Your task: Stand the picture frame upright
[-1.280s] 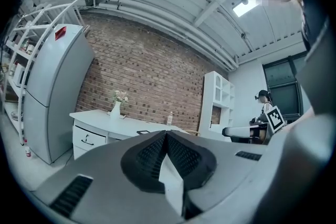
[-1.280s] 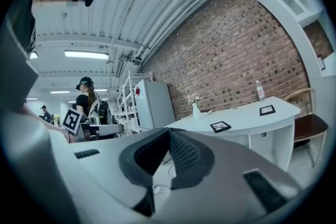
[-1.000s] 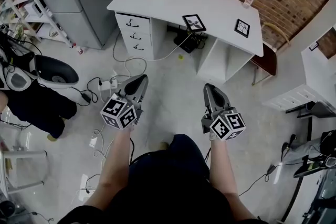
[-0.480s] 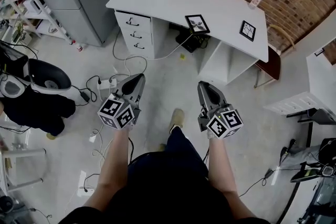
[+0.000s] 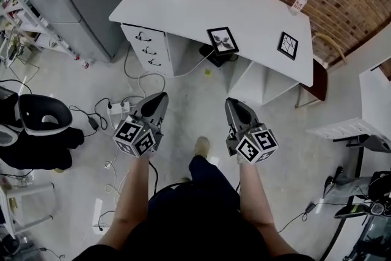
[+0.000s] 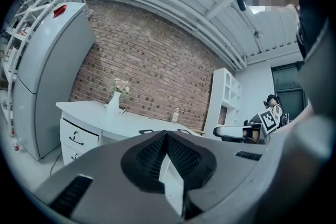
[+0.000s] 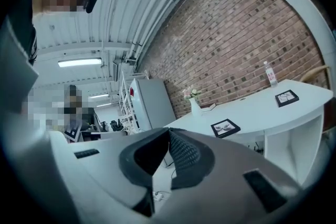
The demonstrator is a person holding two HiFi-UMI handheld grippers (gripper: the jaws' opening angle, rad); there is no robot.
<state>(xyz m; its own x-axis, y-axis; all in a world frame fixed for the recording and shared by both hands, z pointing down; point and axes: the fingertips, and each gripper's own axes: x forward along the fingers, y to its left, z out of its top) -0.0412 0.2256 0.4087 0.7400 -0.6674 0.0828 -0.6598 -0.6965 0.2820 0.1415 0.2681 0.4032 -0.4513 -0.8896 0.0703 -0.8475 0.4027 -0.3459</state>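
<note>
Treat the frame (image 5: 222, 40), lying flat near the front edge of the table (image 5: 183, 9) left of a second frame (image 5: 288, 45), as light, stiff and likely glass-faced, pinching its rim, with left tool (image 5: 157, 96) and right tool (image 5: 232, 104) both pressed together, empty, well apart from it.

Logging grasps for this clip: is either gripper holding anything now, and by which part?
Nothing is held: the left gripper and right gripper are both shut, empty, short of the desk.

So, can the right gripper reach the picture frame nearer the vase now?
Probably not yet: the right gripper is over floor, short of the desk with the picture frame. Nothing blocks it.
</note>
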